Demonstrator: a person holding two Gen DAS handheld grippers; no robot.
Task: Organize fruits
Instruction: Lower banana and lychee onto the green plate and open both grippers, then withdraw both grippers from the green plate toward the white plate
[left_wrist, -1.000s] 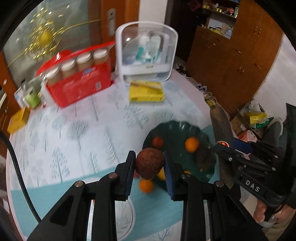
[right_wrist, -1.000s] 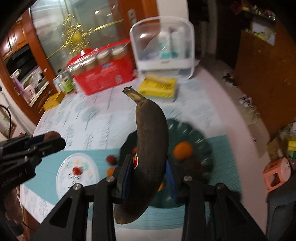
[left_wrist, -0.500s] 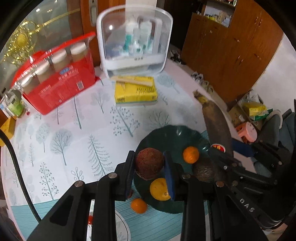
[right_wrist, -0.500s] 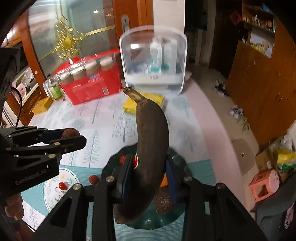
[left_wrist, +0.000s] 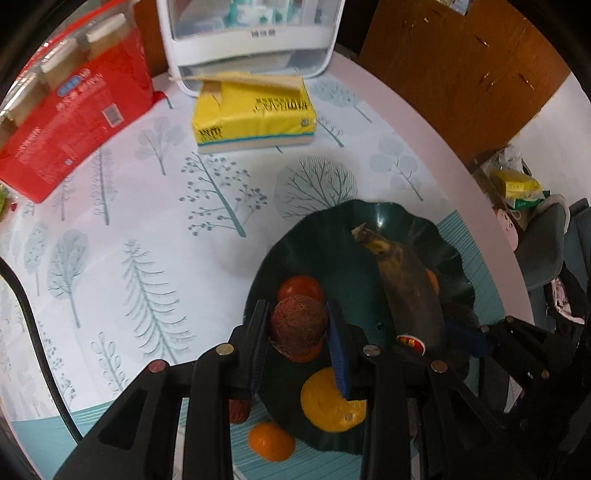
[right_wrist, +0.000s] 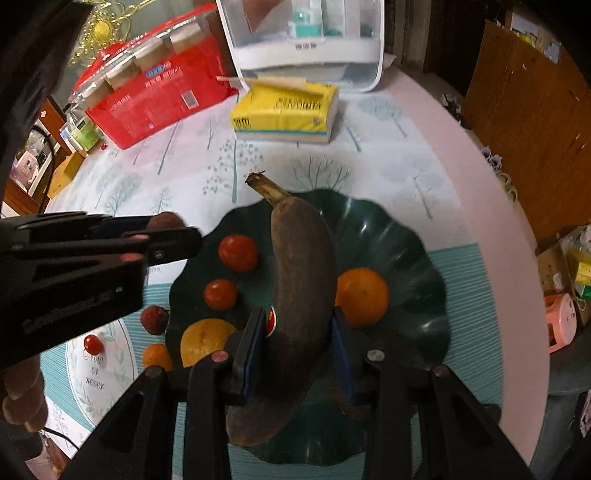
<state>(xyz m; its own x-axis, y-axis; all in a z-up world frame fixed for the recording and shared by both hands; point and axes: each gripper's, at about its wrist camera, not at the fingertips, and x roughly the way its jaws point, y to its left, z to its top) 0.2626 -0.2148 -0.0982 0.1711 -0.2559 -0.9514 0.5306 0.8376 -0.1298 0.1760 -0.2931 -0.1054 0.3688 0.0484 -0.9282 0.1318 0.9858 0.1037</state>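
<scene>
Left gripper clamped on one rough brown round fruit, right gripper clamped on one blackened overripe banana, two red tomatoes, dark green scalloped plate.

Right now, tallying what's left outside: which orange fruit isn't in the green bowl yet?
The small orange fruit on the teal mat beside the green bowl; the round orange and yellowish one lie inside.

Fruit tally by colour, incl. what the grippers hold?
Red fruit: 4
Orange or yellow fruit: 3
Brown banana in right gripper: 1
Brown round fruit in left gripper: 1
Total: 9; dark blob by the banana unclear, uncounted.
</scene>
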